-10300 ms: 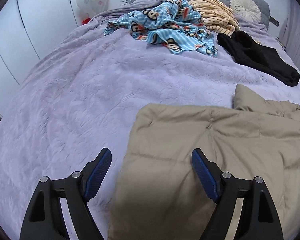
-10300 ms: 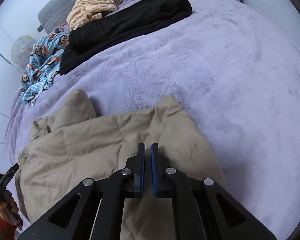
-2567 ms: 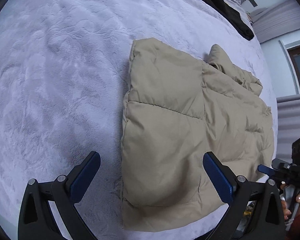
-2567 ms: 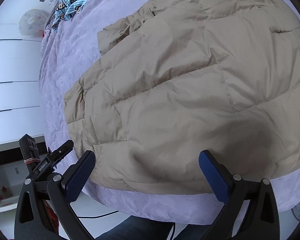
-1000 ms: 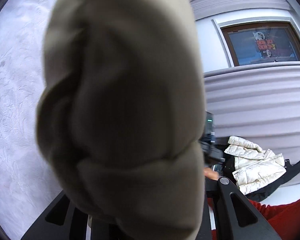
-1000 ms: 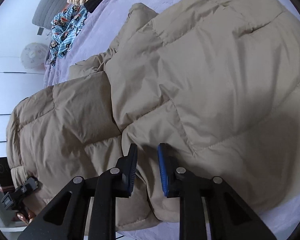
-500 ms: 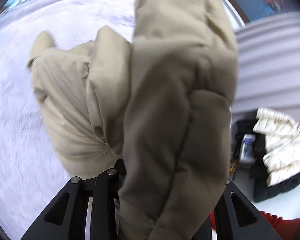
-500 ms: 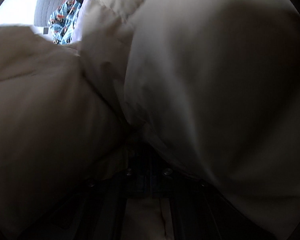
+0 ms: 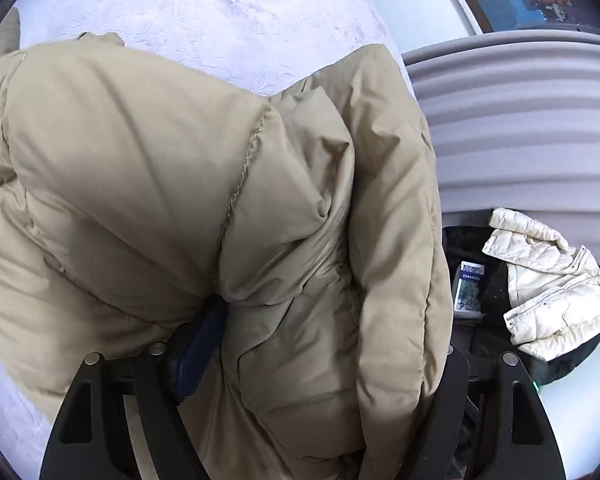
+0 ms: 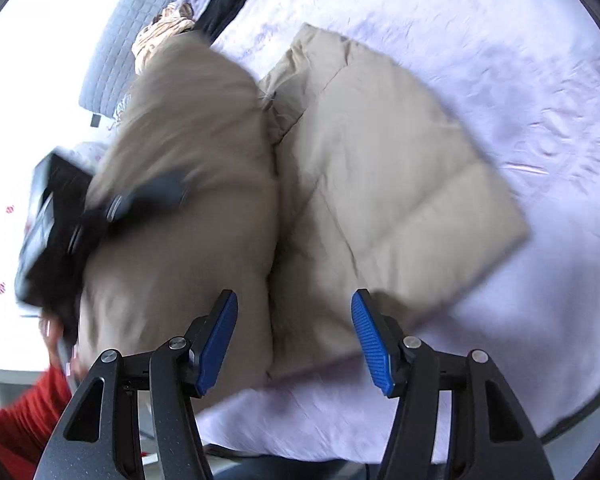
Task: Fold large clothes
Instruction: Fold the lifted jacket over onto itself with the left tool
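- Tan puffer jacket (image 10: 380,168) on lilac bedspread (image 10: 540,60), one side thrown over for the fold.
- Left gripper (image 9: 308,360) opening, fabric bunched between jaws, seemingly letting go.
- Right gripper (image 10: 294,340) opening, nothing between.

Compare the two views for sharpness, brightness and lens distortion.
Left wrist view: sharp, the tan jacket evenly lit, its seams crisp, wall panels bowed by the fisheye. Right wrist view: smeared by motion blur, the left gripper a dark streak, the white surface at the left edge blown out, the bedspread hazy.
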A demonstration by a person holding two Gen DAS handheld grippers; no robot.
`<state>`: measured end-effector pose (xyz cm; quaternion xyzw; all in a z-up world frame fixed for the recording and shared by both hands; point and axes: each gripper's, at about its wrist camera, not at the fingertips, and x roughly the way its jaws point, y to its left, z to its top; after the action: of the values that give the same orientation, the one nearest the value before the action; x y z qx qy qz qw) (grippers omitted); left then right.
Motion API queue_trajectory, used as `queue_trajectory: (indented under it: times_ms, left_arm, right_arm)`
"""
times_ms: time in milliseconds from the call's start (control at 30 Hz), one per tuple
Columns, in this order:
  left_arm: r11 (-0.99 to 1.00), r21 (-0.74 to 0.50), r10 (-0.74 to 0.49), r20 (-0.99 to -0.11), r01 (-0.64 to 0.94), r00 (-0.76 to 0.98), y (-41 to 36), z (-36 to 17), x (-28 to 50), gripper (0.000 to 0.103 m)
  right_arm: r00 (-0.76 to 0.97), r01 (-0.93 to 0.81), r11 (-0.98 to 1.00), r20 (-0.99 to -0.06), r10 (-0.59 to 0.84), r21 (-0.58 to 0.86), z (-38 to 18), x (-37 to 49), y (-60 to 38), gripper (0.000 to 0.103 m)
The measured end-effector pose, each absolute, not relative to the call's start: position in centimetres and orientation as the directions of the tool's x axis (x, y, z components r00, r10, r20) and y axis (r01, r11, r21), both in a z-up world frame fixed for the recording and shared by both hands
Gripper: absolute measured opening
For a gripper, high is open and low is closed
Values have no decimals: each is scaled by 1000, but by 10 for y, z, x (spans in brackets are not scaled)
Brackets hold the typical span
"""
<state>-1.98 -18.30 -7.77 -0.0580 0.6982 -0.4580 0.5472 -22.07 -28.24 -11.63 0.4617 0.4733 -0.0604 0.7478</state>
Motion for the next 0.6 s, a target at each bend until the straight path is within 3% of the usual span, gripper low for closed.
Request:
queue_trajectory:
  times_ms: [100,333,467,533,600]
  left_arm:
    - [583,-684,-568,-729,439,-381,-181,-79,-17,78]
    - [547,-638,-608,-748,542,-266,-218,-40,-2,78]
    - [615,-467,-615,-788,635,16,-187,-2,22,78]
    - [695,-381,-569,-810,610,143,-170,-6,38,78]
    - [774,-330,-495,-847,540,193,-132,-30,67,78]
  right_arm:
    - [589,469,610,-741,322,638,-90,-243,-265,86]
    - [588,376,696,-738,331,612,-66,-219,-224,87]
    - [555,420,749,-798,236,513,-70,-197,-217,87]
    - [551,443,769,-816,172,461,-65,-196,-226,85]
    - [561,455,777,-818,129,435,-61,-197,-231,60]
